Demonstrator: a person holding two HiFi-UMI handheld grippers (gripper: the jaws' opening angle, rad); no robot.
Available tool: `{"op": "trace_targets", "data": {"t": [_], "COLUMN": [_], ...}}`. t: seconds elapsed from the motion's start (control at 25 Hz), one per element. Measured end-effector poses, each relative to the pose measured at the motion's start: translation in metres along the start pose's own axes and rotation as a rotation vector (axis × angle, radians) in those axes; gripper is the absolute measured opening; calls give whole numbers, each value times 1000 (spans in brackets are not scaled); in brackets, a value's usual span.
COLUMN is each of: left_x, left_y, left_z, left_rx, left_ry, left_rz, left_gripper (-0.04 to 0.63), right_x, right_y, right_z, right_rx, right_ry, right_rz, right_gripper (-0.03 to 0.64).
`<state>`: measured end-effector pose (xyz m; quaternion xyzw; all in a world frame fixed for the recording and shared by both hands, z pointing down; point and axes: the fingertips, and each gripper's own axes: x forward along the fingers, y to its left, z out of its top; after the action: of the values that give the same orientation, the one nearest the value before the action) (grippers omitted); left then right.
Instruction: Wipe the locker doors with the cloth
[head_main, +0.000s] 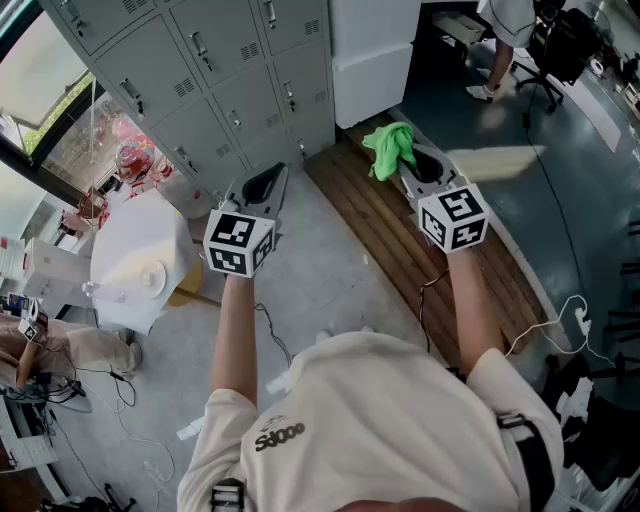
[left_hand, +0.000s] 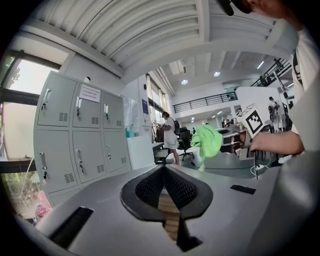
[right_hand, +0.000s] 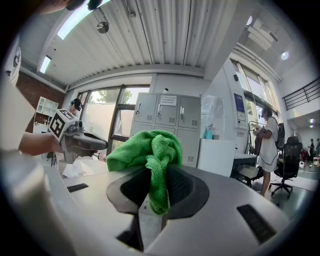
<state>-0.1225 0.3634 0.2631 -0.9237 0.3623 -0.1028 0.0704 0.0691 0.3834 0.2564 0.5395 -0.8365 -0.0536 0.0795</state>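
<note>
A bank of grey lockers (head_main: 210, 80) stands at the upper left of the head view, some way ahead of both grippers; the same lockers (left_hand: 80, 135) fill the left of the left gripper view and the lockers (right_hand: 170, 125) show small in the right gripper view. My right gripper (head_main: 412, 165) is shut on a bunched green cloth (head_main: 390, 148), and in the right gripper view the cloth (right_hand: 152, 155) hangs pinched between the jaws. My left gripper (head_main: 268, 182) is shut with nothing in it, its jaws meeting at the tip (left_hand: 164, 170). The cloth (left_hand: 206, 141) shows at its right.
A white cabinet (head_main: 372, 55) stands right of the lockers. A strip of wooden floor (head_main: 420, 250) runs under the right gripper. A white bin (head_main: 140, 262) and cables (head_main: 560, 320) lie on the floor. A person (head_main: 505, 40) and an office chair (head_main: 555, 50) are far back.
</note>
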Motion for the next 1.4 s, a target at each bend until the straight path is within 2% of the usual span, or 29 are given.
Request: {"op": "trace_targets", "data": {"t": [0.24, 0.56, 0.8, 1.04, 1.24, 1.4], "left_x": [17, 47, 82, 142, 224, 279], "left_y": [-6, -19, -8, 54, 133, 192], "left_z": [-5, -10, -18, -39, -50, -47], "left_rx": [-1, -16, -19, -28, -56, -43], "left_ry": [19, 33, 43, 46, 40, 36], "left_rz": [5, 38, 41, 40, 10, -16], "left_gripper": [18, 18, 18, 18, 18, 18], "right_x": [1, -1, 25, 98, 182, 245], "right_y": [-19, -54, -83, -116, -163, -196], "right_z": [-3, -28, -40, -50, -57, -48], "right_rx": [-5, -8, 6, 11, -3, -6], "right_ry": [-17, -2, -12, -21, 21, 42], "right_rz": [5, 27, 39, 18, -33, -43], "right_gripper": [69, 69, 69, 69, 69, 69]}}
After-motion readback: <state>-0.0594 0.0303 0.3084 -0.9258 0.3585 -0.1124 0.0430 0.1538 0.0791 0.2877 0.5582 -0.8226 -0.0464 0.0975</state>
